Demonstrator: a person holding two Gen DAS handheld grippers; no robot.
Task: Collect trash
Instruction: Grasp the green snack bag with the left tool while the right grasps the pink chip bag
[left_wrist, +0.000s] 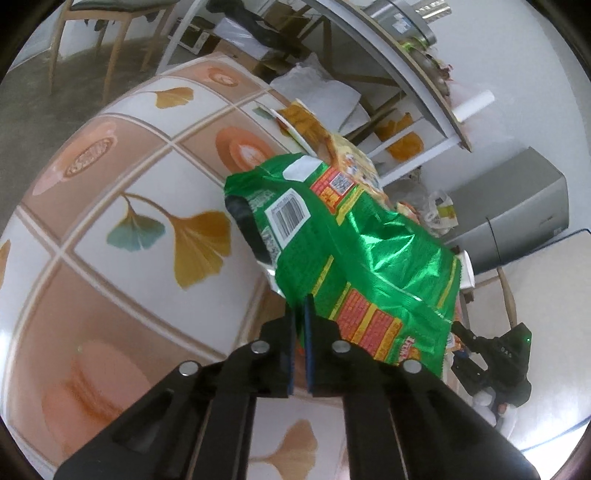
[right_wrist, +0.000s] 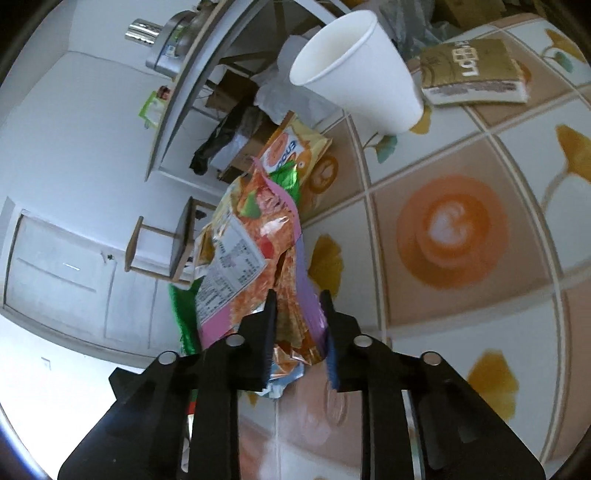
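Both grabs look sketchy tbh. The left gripper (left_wrist: 300, 306) is clamped shut on just the near edge of the green snack bag (left_wrist: 354, 251), so slick foil could slide out on lifting. The right gripper (right_wrist: 297, 306) pinches the crumpled orange snack wrapper (right_wrist: 258, 251) at the table's (right_wrist: 461, 295) left edge; the paper cup (right_wrist: 358, 70) stands farther off and could get knocked.

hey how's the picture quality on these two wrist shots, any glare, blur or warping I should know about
Left wrist view: strong fisheye bending of the tablecloth grid; bright glare on the green foil bag; barcode sharp, edges soft. Right wrist view: same warping; blown-out white at lower left; paper cup crisp; orange snack bag shiny; near tablecloth blurred.
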